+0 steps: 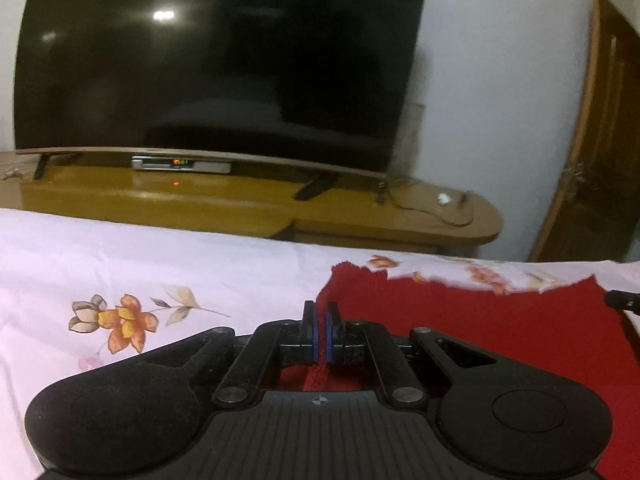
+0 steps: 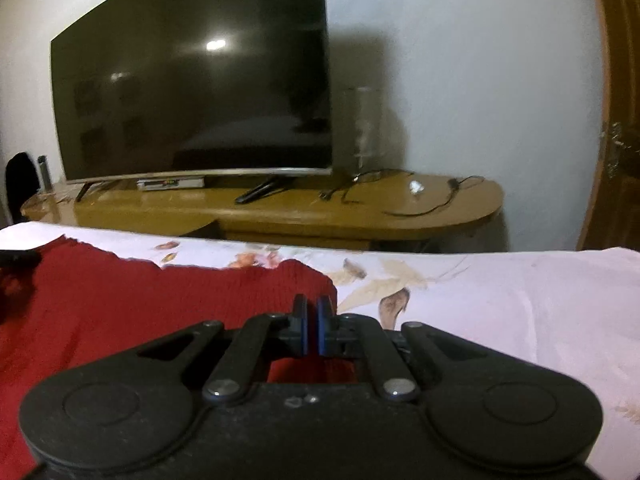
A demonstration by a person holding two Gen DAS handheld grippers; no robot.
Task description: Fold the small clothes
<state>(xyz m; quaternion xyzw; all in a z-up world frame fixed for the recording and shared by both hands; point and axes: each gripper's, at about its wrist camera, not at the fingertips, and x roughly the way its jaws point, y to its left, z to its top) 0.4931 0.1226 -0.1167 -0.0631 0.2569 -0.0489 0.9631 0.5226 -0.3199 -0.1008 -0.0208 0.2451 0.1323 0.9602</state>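
Red knit garment (image 1: 480, 328) — spread flat on floral bedsheet (image 1: 140, 272). Left tongs (image 1: 320, 320) pinched on its left edge; right tongs (image 2: 313, 314) pinched on its right edge. Beyond — television (image 2: 192, 92) on wooden stand (image 2: 360, 208).

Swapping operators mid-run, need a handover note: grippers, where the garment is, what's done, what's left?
Left gripper: shut on the red knit garment at its left edge; fabric shows between the pads.
Right gripper: shut on the same garment at its right edge.
Garment: spread across the floral bedsheet, far edge toward the TV stand, stretched between both grippers.
Done: both sides pinched.
Left: no fold visible yet; likely next move is to carry the held edges over, lay them down, release, then finish folding.
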